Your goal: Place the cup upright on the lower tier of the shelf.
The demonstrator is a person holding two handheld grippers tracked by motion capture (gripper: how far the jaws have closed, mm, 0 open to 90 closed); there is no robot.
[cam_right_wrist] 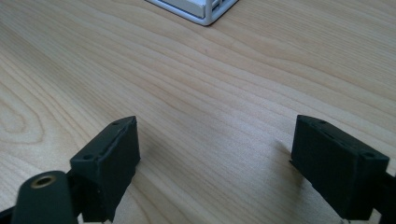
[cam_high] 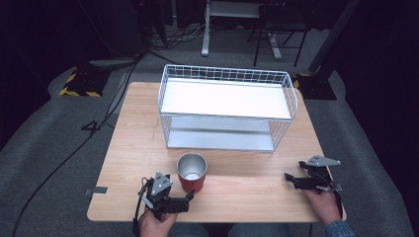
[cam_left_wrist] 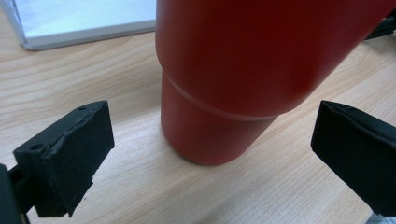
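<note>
My left tool (cam_high: 189, 196) sits near the front edge of the desk (cam_high: 123, 163), a little left of its middle, and its jaws are spread wide. In the left gripper view they stand on either side of the red cup (cam_left_wrist: 243, 84), one to the left and one to the right, and neither touches it: bare wood shows between each jaw and the cup's wall. The left tool holds nothing.

The cup (cam_high: 192, 173) stands upright on the desk, just beyond my left tool, between the front edge and the white wire rack (cam_high: 225, 106). Its mouth is open and its inside is shiny metal. It is near the rack's front but apart from it.

My right tool (cam_high: 291, 179) rests near the front right corner of the desk, well apart from the cup. Its jaws are also spread wide, with only bare wood between them in the right gripper view (cam_right_wrist: 215, 154). It holds nothing and touches nothing. A corner of the rack (cam_right_wrist: 205, 11) shows at the top of that view.
</note>
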